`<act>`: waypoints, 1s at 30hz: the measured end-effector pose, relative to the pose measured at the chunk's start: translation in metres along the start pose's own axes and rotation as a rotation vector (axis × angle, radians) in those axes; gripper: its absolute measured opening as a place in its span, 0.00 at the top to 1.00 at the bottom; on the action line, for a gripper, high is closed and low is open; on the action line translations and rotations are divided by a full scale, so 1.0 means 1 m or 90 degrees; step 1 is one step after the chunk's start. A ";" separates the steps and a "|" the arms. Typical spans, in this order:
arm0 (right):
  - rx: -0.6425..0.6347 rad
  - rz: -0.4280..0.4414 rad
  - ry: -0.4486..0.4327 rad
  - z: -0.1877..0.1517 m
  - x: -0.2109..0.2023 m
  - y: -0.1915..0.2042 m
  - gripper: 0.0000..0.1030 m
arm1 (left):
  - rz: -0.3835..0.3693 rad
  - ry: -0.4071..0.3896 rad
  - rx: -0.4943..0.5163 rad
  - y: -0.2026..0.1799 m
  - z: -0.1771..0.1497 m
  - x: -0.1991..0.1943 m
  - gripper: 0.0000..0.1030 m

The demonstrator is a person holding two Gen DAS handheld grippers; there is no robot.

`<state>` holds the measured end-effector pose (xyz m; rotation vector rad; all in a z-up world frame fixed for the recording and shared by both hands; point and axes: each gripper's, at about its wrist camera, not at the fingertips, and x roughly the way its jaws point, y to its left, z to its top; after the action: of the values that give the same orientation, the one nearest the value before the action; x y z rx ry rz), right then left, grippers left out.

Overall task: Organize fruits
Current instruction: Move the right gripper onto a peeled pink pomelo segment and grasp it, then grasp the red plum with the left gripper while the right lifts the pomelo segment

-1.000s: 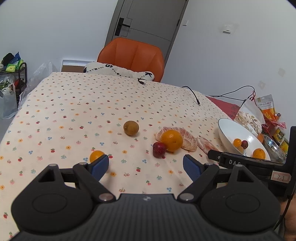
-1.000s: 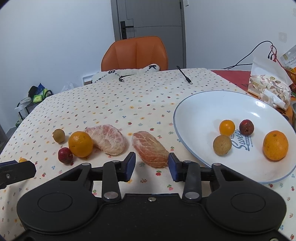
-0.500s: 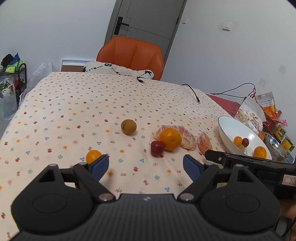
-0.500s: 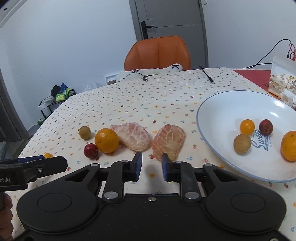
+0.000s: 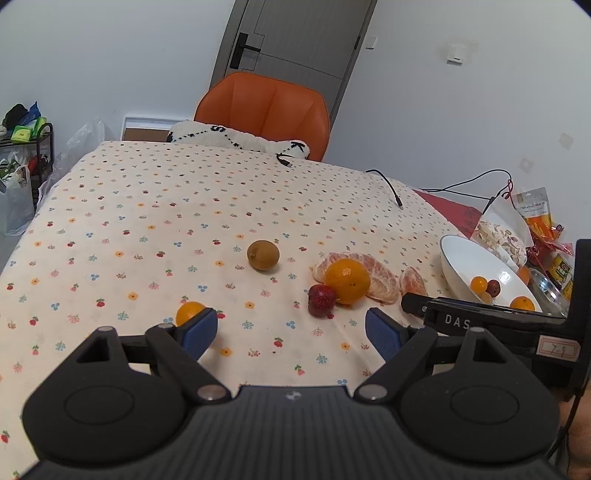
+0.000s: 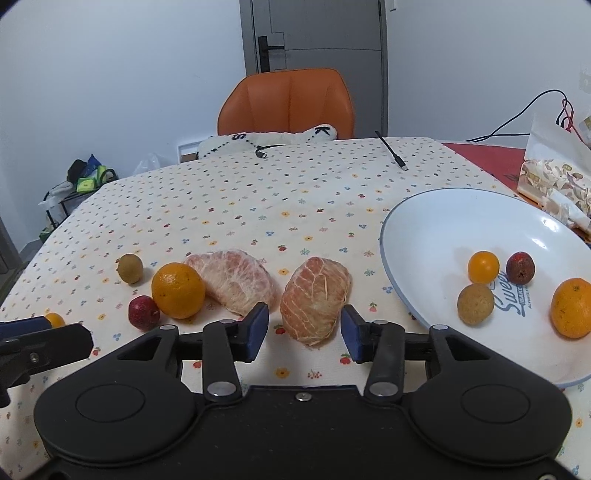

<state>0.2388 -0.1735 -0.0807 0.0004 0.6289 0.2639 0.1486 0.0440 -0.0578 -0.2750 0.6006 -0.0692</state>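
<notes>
Orange (image 6: 178, 290) touches pomelo wedge (image 6: 236, 282); red fruit (image 6: 143, 312) beside.

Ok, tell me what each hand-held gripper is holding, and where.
Nothing held. Right hand-held gripper is open around the peeled pomelo segment; left hand-held gripper open.

From my remote station, the landmark was the orange chair (image 6: 286, 101), which stood at the far edge of the flower-print tablecloth (image 6: 258, 206). A white knitted item with black marks (image 6: 266, 142) lay just in front of the chair. Behind the chair I saw a grey door (image 6: 314, 35). A black cable (image 6: 392, 151) lay right of the chair, on the cloth. Far left of the chair stood a cluttered black rack (image 5: 22, 147); far right, snack packets (image 6: 557, 184) on a red surface (image 6: 487, 157).
</notes>
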 end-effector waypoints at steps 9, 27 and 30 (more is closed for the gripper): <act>-0.017 -0.008 0.005 0.001 0.004 -0.001 0.71 | -0.013 -0.006 0.003 -0.008 0.005 0.010 0.20; -0.020 0.086 0.026 -0.010 -0.019 -0.012 0.72 | -0.002 0.011 0.015 -0.018 0.005 0.042 0.52; -0.025 0.097 0.030 -0.012 -0.023 -0.013 0.72 | 0.000 0.011 0.020 -0.021 0.005 0.047 0.53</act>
<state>0.2168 -0.1926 -0.0783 0.0048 0.6710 0.4251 0.1908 0.0187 -0.0739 -0.2443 0.6163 -0.0816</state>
